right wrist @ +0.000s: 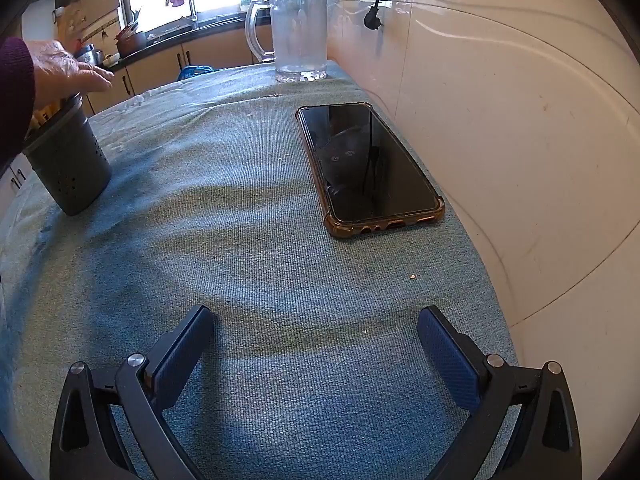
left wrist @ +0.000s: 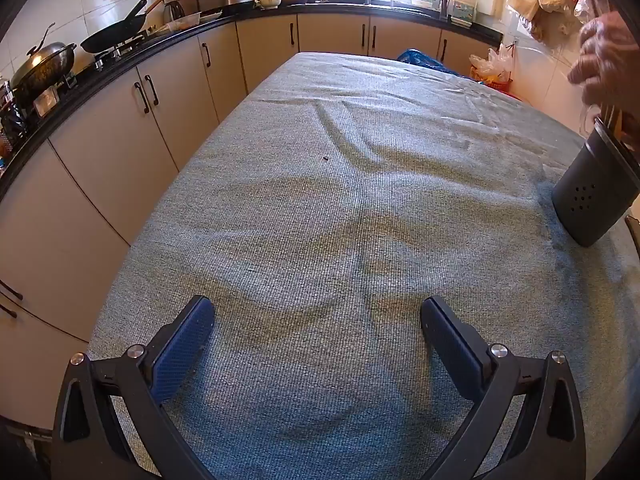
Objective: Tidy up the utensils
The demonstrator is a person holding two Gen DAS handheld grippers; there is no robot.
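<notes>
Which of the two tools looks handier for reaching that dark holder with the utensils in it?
Hard to call. The utensil holder sits between them: at the right edge of the left tool view, the left edge of the right tool view. Both are open and empty. A hand is over it.

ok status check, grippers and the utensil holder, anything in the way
Left gripper and right gripper open, nothing between the jaws. Dark utensil holder upright on the cloth, a bare hand over its rim. Phone and clear jug along the wall side.
</notes>
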